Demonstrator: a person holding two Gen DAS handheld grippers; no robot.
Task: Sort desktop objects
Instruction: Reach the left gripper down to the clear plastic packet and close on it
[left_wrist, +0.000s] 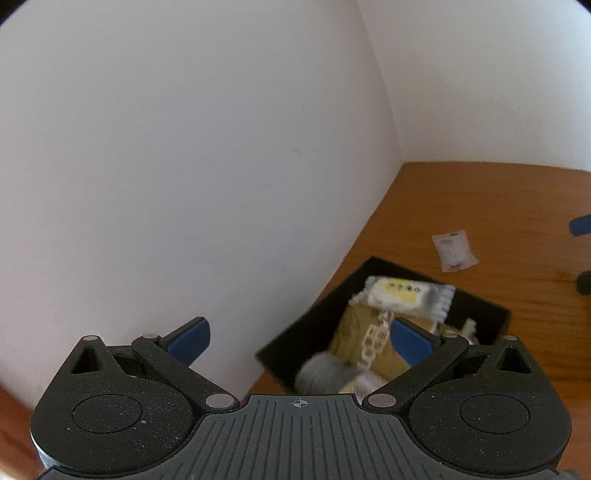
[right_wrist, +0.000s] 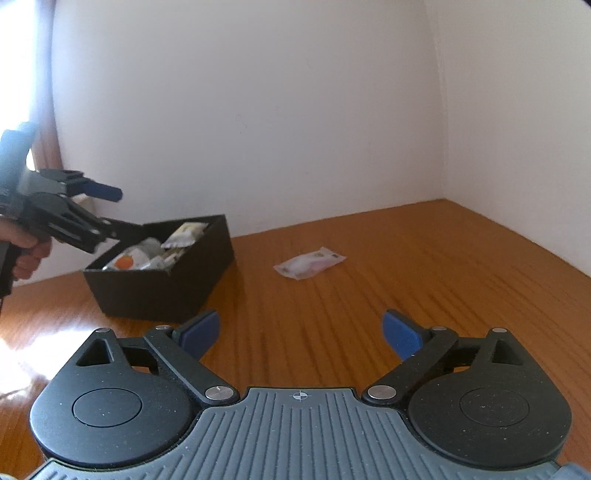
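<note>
A black box (left_wrist: 480, 314) (right_wrist: 184, 284) sits on the wooden table by the wall, holding several snack packets, with a white and yellow packet (left_wrist: 406, 295) on top. A small clear packet (left_wrist: 454, 251) (right_wrist: 310, 264) lies on the table to the right of the box. My left gripper (left_wrist: 299, 336) is open and empty, raised above the box's left side; it also shows in the right wrist view (right_wrist: 110, 206). My right gripper (right_wrist: 301, 332) is open and empty, low over the table in front of the clear packet.
White walls (right_wrist: 258, 110) meet in a corner behind the table. The wooden table (right_wrist: 443, 277) stretches right of the box. A blue fingertip of the right gripper (left_wrist: 581, 225) shows at the left wrist view's right edge.
</note>
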